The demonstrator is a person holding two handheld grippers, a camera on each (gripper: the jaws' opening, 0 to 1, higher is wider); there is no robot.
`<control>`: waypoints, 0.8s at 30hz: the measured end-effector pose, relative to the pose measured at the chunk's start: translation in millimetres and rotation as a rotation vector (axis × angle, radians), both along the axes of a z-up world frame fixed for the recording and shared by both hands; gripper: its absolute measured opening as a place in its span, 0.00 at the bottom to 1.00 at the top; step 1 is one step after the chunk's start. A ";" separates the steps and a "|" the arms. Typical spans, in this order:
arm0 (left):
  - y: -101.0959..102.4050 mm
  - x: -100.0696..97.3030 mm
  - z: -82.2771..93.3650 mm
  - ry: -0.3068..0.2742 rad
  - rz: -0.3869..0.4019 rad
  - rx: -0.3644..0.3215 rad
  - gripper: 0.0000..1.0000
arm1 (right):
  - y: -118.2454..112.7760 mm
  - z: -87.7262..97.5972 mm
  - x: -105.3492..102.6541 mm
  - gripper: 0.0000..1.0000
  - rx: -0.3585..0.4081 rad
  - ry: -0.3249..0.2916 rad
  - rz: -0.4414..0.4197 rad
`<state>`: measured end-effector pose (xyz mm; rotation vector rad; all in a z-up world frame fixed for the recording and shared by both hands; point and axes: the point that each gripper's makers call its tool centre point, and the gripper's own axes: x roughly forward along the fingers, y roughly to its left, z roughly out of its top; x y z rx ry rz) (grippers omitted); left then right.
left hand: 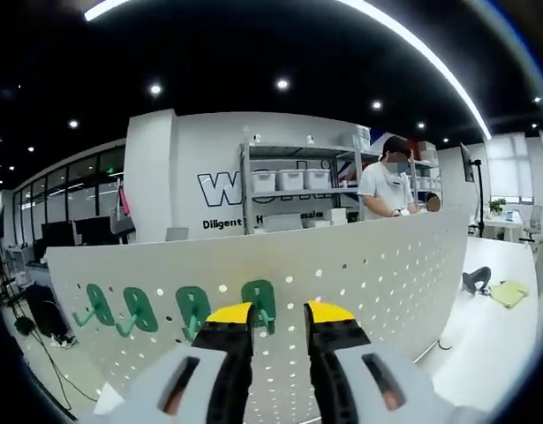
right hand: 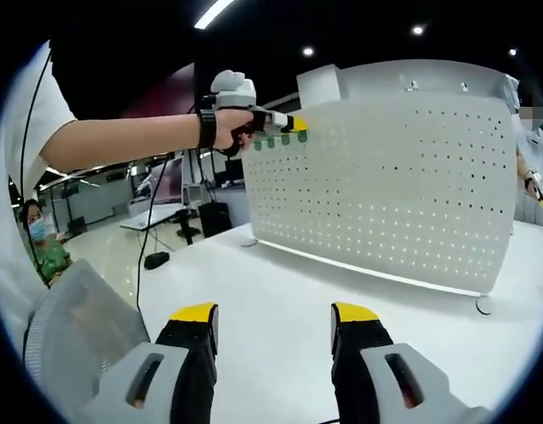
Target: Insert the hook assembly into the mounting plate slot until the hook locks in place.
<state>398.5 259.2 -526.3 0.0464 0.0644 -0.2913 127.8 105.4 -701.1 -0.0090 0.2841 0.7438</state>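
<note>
Both grippers empty, hooks seated on pegboard.
My left gripper (left hand: pixel 278 320) has jaws apart at lower centre, facing four green hooks (left hand: pixel 258 300) on the white pegboard (left hand: pixel 359 274). My right gripper (right hand: pixel 274 320) has jaws apart above the table (right hand: pixel 271 274).

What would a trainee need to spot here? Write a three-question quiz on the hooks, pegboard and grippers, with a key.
1. How many green hooks hang on the white pegboard in the left gripper view?
2. True or false: the right gripper holds a hook.
3. The left gripper is: A) lying on the table, B) raised at the pegboard's row of hooks, C) beside the shelving.

Key
1. Four.
2. False; its jaws stand open and empty above the table.
3. B.
</note>
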 end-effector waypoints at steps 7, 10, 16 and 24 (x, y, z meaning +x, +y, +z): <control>-1.9 -13.9 3.1 -0.015 -0.027 0.010 0.30 | 11.7 11.1 -3.3 0.55 0.011 -0.022 0.031; -3.8 -22.1 7.1 -0.032 -0.046 0.004 0.32 | 13.2 16.4 -5.9 0.58 0.018 -0.036 0.036; -9.3 -40.0 14.9 -0.074 -0.096 0.013 0.38 | 12.5 15.6 -9.0 0.61 0.000 -0.031 0.039; -16.1 -62.9 10.7 -0.079 -0.164 0.000 0.46 | 10.5 23.9 -9.6 0.65 -0.002 -0.051 0.016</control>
